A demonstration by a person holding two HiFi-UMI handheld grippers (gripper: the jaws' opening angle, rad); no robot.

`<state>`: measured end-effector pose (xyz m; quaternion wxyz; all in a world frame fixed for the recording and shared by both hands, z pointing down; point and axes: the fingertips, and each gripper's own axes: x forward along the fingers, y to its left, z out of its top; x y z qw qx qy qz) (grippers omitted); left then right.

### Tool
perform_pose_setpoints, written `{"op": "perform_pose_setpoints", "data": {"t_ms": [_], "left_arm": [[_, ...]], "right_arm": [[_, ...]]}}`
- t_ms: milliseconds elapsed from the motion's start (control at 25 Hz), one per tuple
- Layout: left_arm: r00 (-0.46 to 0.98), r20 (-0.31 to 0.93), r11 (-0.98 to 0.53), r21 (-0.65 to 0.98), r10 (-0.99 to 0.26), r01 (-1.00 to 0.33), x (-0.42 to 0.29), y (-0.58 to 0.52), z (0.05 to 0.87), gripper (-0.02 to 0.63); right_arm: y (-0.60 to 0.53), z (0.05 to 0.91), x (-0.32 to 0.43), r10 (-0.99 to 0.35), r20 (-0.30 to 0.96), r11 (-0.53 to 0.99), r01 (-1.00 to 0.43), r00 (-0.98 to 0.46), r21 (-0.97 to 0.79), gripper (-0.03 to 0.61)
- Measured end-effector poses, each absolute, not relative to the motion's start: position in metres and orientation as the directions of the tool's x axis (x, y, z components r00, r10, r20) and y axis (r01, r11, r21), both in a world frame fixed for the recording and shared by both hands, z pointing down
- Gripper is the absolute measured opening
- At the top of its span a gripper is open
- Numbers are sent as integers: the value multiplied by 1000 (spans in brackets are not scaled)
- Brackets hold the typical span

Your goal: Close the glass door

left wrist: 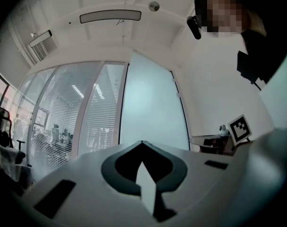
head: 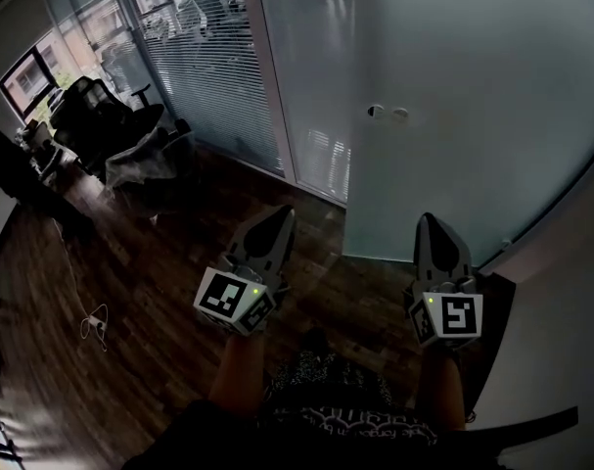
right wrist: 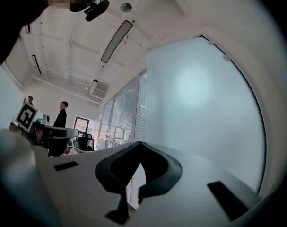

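The frosted glass door (head: 453,116) stands ahead and to the right, with two small round fittings (head: 388,114) near its left edge. It fills the middle of the left gripper view (left wrist: 152,108) and the right half of the right gripper view (right wrist: 200,108). My left gripper (head: 280,215) (left wrist: 142,143) is held out over the wooden floor, short of the door's left edge, its jaws meeting at the tip with nothing in them. My right gripper (head: 430,223) (right wrist: 141,144) points at the door's lower part, shut and empty, not touching the glass.
A glass wall with blinds (head: 213,76) runs left of the door. Office chairs (head: 106,120) and a monitor (head: 27,76) stand at the far left. A white cable (head: 96,323) lies on the dark wooden floor (head: 159,262). A white wall (head: 571,341) closes the right. A person (right wrist: 62,115) stands far off.
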<state>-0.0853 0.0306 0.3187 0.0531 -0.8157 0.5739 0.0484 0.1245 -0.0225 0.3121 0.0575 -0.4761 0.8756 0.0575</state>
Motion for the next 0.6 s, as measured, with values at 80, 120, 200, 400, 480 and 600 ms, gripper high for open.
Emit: {"op": "perform_pose_setpoints", "data": {"t_ms": [80, 120, 200, 400, 480, 600], "left_arm": [[335, -147, -335, -23, -931, -942, -94, 20, 318, 2], [335, -150, -337, -14, -930, -942, -98, 14, 319, 2], [337, -149, -341, -4, -929, -940, -105, -3, 321, 2], [369, -159, -372, -12, -916, -928, -126, -50, 316, 2], [380, -161, -384, -7, -911, -923, -133, -67, 312, 2], [408, -170, -411, -16, -897, -911, -139, -91, 309, 2]], "right_arm": [[-31, 314, 119, -832, -154, 534, -844, -533, 35, 3], [-37, 315, 117, -836, -152, 529, -848, -527, 31, 3], [-51, 317, 112, -844, -146, 517, -855, -516, 36, 3], [-90, 314, 96, -862, -144, 484, -874, -486, 45, 3], [-102, 311, 89, -867, -150, 474, -879, -475, 45, 3], [-121, 310, 81, -873, -154, 460, -886, -462, 49, 3]]}}
